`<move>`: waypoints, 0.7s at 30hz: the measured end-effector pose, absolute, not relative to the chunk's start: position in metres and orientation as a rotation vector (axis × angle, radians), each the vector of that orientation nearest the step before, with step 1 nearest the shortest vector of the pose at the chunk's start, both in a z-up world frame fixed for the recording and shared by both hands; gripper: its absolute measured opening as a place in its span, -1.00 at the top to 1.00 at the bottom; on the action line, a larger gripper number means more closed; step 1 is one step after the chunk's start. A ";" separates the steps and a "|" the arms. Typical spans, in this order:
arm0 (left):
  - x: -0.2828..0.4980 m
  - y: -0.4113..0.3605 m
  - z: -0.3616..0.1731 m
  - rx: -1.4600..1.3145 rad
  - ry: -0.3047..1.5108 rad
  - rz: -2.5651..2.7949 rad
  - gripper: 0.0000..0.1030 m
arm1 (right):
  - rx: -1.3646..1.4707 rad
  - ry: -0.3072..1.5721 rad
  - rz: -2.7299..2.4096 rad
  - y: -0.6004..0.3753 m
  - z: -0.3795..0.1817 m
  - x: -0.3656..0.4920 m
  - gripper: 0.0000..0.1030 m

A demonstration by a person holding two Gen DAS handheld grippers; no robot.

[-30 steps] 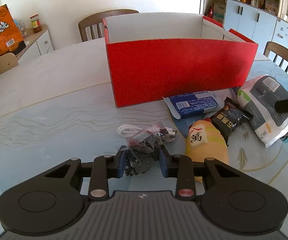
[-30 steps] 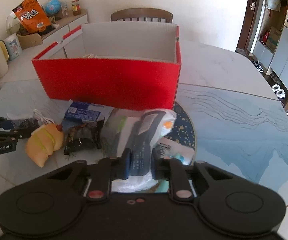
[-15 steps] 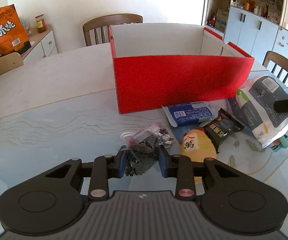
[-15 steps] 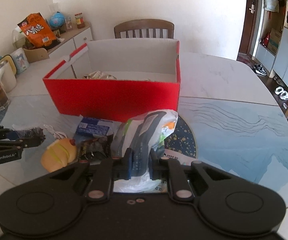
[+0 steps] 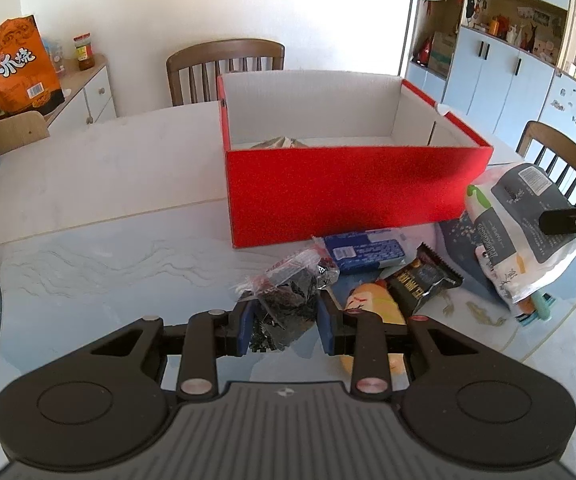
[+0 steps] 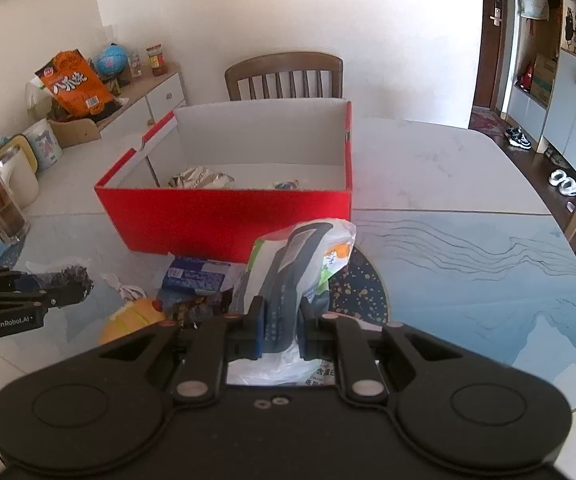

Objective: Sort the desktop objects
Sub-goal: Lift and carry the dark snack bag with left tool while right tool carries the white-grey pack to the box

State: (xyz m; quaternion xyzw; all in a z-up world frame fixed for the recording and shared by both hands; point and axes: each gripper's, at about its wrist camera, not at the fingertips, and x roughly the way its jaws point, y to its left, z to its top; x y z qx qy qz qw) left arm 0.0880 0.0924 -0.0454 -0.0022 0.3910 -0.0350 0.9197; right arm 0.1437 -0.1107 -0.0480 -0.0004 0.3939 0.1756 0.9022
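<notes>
both wrist views angled down over tongs, close, sharing red box

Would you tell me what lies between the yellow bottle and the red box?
In the left wrist view, a blue packet lies between the yellow bottle and the red box.

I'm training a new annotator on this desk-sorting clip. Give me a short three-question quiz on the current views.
1. True or false: the left tool is shut on the clear bag of dark bits.
2. What does the right tool grip? A) blue packet B) white and grey bag C) yellow toy
3. What colour is the box outside?

Key: 1 true. 2 B, the white and grey bag. 3 red.
</notes>
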 end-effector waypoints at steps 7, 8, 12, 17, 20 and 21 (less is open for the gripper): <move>0.087 0.086 -0.029 -0.018 0.796 -0.091 0.40 | 0.016 0.794 0.376 -0.111 -0.031 0.143 0.71; 0.087 0.086 -0.026 -0.022 0.794 -0.093 0.40 | 0.021 0.792 0.376 -0.112 -0.029 0.143 0.71; 0.090 0.083 -0.016 -0.030 0.782 -0.108 0.40 | 0.044 0.782 0.376 -0.114 -0.019 0.146 0.71; 0.096 0.078 -0.002 -0.029 0.757 -0.121 0.40 | 0.063 0.761 0.383 -0.118 -0.005 0.151 0.71; 0.103 0.077 0.006 -0.030 0.751 -0.121 0.40 | 0.066 0.752 0.387 -0.118 0.002 0.156 0.70; 0.105 0.077 0.007 -0.033 0.751 -0.121 0.40 | 0.066 0.751 0.390 -0.118 0.003 0.158 0.70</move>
